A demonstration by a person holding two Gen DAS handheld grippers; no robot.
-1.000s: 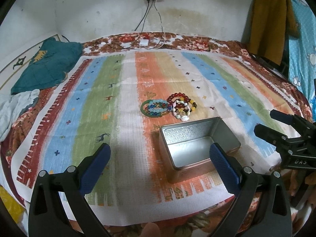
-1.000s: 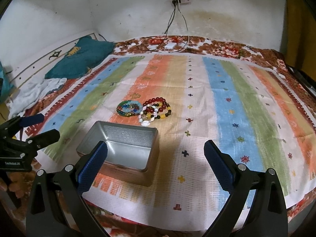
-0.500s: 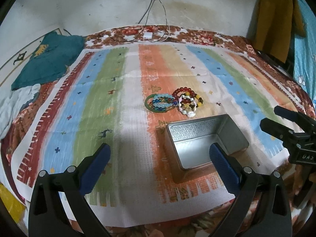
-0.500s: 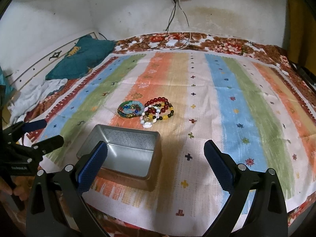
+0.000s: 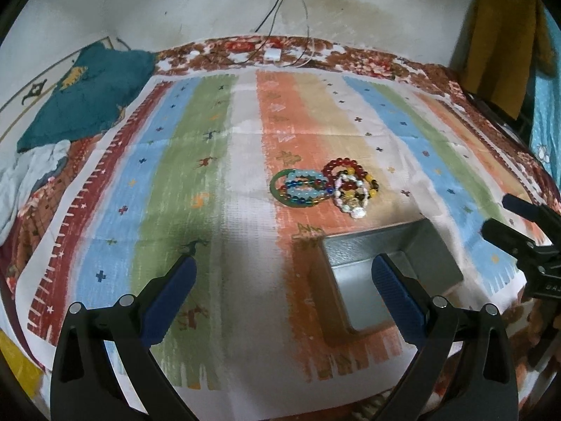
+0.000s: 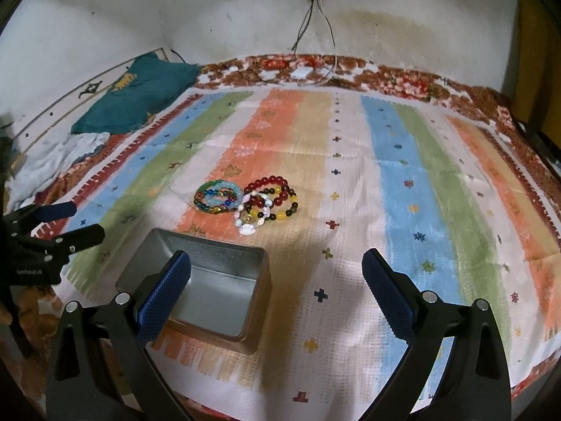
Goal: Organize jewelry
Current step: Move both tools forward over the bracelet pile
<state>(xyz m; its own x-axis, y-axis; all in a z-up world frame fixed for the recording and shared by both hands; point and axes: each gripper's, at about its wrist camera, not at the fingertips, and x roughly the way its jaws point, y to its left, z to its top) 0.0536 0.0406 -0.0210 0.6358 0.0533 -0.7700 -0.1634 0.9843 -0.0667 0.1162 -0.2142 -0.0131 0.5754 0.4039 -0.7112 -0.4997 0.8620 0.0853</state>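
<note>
A heap of bead bracelets [image 5: 324,186] lies on the striped cloth: a green bangle with blue beads on the left, red, yellow and white beads on the right. It also shows in the right wrist view [image 6: 247,201]. An open, empty metal tin [image 5: 382,273] [image 6: 203,280] stands nearer than the heap. My left gripper [image 5: 284,294] is open and empty, above the cloth left of the tin. My right gripper [image 6: 277,287] is open and empty, over the tin's right edge. Each gripper shows at the edge of the other's view: the right one [image 5: 519,224], the left one [image 6: 59,221].
The striped cloth [image 5: 196,161] covers a bed with a floral sheet. A teal cushion [image 5: 87,101] and white clothes [image 5: 31,179] lie at the far left. Cables and a charger [image 5: 273,52] hang from a wall socket at the back. Hung fabric [image 5: 505,42] is at the right.
Both grippers have moved forward and lower towards the cloth. The tin and the bracelets look bigger and nearer. Both stay open.
</note>
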